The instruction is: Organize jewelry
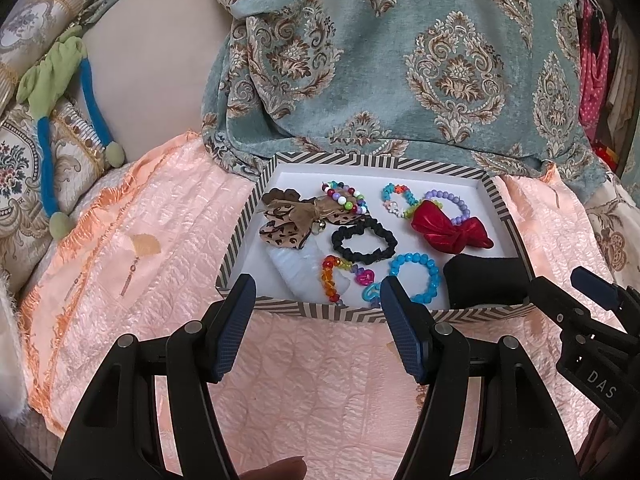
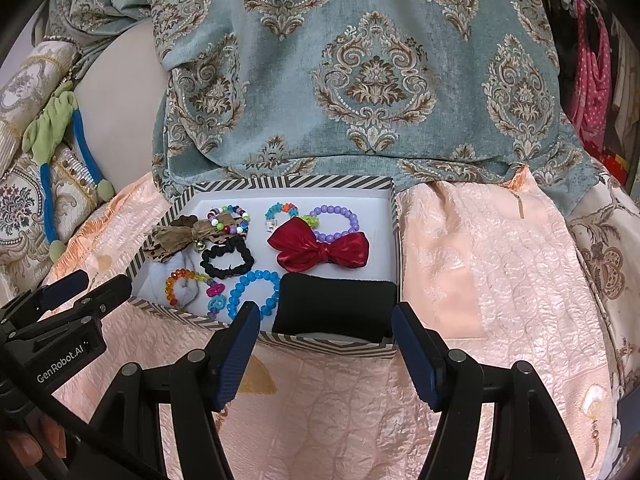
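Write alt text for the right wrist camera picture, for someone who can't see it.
An open right gripper hovers empty before a striped box on a peach quilt. The box holds a red bow, black scrunchie, blue bead bracelet, other beaded bracelets and a black cushion.

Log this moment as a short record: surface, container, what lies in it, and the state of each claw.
surface: peach quilted cover
container: striped box, open, no lid in view
contents: red bow, black scrunchie, blue bead bracelet, purple bead bracelet, leopard bow, black cushion, other bead bracelets
left claw: open, empty, short of the box's near wall
right claw: open, empty, at the near wall by the cushion
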Action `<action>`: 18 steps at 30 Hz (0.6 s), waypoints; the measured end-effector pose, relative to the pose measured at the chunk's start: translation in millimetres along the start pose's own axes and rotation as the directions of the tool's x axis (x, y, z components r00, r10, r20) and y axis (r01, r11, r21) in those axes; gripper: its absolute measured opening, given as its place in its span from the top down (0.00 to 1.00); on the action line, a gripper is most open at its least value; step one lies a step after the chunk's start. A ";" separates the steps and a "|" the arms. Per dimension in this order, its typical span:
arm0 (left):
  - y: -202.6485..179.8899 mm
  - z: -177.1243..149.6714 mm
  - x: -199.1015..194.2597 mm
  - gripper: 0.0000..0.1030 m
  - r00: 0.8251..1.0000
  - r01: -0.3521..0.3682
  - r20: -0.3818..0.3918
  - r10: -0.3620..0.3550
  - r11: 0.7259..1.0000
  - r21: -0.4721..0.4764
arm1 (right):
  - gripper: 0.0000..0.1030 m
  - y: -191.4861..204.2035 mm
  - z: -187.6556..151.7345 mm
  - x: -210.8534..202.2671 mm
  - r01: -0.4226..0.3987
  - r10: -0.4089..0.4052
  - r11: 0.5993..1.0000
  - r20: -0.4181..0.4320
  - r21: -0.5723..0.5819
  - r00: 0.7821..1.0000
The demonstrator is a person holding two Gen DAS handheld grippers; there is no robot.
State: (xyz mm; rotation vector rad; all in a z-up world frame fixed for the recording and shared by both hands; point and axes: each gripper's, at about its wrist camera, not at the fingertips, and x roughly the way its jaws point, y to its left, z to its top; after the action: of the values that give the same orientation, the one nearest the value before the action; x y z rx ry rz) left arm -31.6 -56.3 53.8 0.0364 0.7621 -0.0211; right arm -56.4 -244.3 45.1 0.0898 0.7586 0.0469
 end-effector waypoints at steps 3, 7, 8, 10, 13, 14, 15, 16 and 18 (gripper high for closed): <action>0.1 -0.3 0.0 0.37 1.000 0.001 -0.001 -0.001 1.000 -0.001 | 0.36 0.4 0.1 0.6 0.000 0.000 1.000 -0.001 -0.003 1.000; 0.3 -0.6 0.6 0.37 1.000 -0.002 -0.003 0.002 1.000 -0.002 | 0.36 1.2 -0.5 2.6 -0.002 0.002 1.000 -0.005 -0.004 1.000; 0.4 -0.8 1.1 0.37 1.000 -0.002 -0.005 0.002 1.000 -0.001 | 0.36 1.2 -0.6 3.2 -0.002 0.002 1.000 -0.007 -0.004 1.000; 0.9 -1.5 2.2 0.37 1.000 -0.003 -0.007 0.003 1.000 0.000 | 0.36 1.1 -0.8 4.7 -0.005 0.005 1.000 -0.011 -0.002 1.000; 1.1 -2.1 4.1 0.37 1.000 -0.004 -0.013 0.004 1.000 0.001 | 0.36 0.7 -1.2 6.0 -0.006 0.006 1.000 -0.014 -0.001 1.000; 1.1 -2.1 4.6 0.37 1.000 -0.004 -0.013 0.004 1.000 0.002 | 0.36 0.6 -1.4 6.7 -0.006 0.006 1.000 -0.016 0.000 1.000; 1.0 -2.2 5.0 0.37 1.000 -0.005 -0.014 0.005 1.000 0.003 | 0.36 0.3 -1.3 7.0 -0.006 0.006 1.000 -0.017 0.000 1.000; 0.6 -2.2 5.1 0.37 1.000 -0.005 -0.014 0.005 1.000 0.004 | 0.36 0.1 -1.5 7.3 -0.006 0.006 1.000 -0.018 0.001 1.000; -0.1 -2.3 5.7 0.37 1.000 -0.005 -0.015 0.005 1.000 0.006 | 0.36 -0.2 -1.4 8.4 -0.006 0.006 1.000 -0.020 0.002 1.000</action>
State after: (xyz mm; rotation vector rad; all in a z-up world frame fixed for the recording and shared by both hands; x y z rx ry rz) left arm -29.1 -56.3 48.1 0.0446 0.7774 -0.0182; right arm -51.4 -243.7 38.3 0.0933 0.7784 0.0531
